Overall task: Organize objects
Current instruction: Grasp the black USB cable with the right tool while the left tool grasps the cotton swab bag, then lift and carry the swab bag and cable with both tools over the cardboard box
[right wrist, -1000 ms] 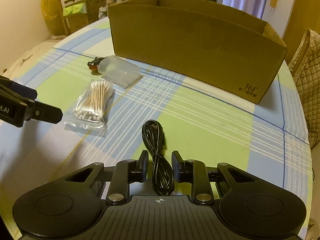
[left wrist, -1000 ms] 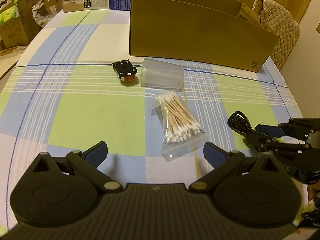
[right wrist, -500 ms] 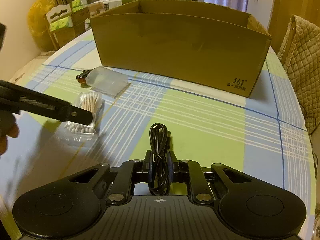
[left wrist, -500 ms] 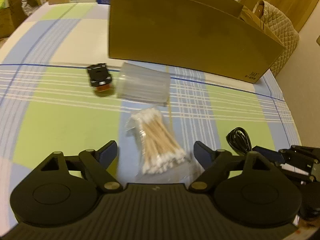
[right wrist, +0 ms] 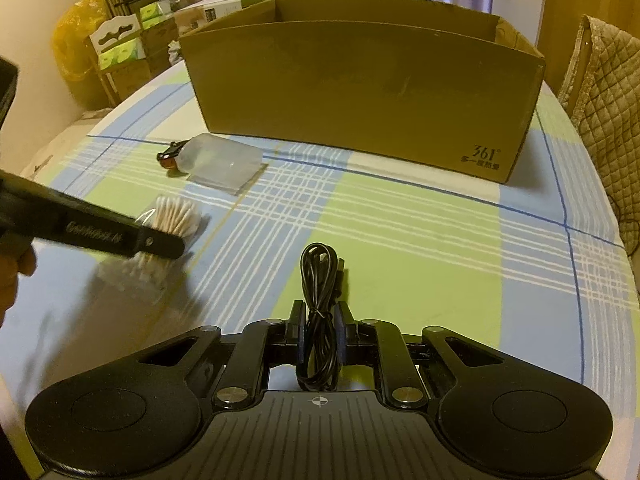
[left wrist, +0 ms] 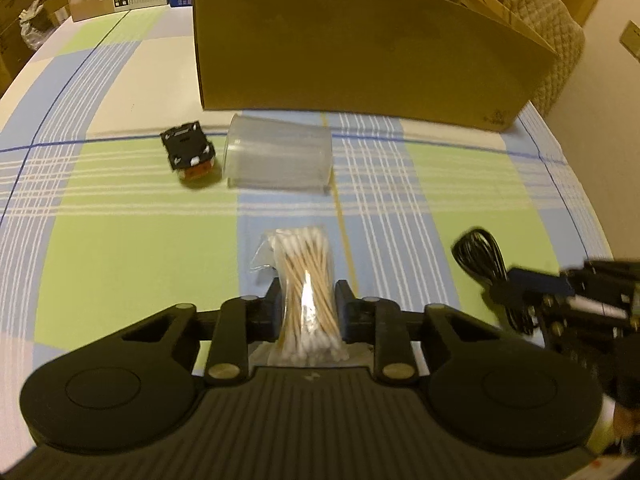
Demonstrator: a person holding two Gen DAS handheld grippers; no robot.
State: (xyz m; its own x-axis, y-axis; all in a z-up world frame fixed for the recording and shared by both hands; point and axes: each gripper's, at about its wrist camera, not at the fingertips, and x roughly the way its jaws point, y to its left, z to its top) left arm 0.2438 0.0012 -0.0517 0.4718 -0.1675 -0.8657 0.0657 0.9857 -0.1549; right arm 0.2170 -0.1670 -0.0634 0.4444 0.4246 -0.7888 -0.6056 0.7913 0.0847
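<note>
My left hand-held gripper [left wrist: 307, 306] is squeezed tight on the bag of cotton swabs [left wrist: 306, 280]. The bag pokes out past my fingers, toward the big cardboard box [left wrist: 360, 52]. It looks a bit blurry, so I cannot tell if it is touching the desk [left wrist: 120, 248] or just off it.

My right hand-held gripper [right wrist: 320, 330] is squeezed shut on the black cable [right wrist: 319, 280]. The cable's loop sticks out in front, pointing at the box too.

Just in front of the box, a clear plastic container [left wrist: 279, 156] lies on its side on the checked cloth. A small black and orange thing [left wrist: 188, 152] sits right beside it, on the side away from the cable. Both are between the box and my swabs.
</note>
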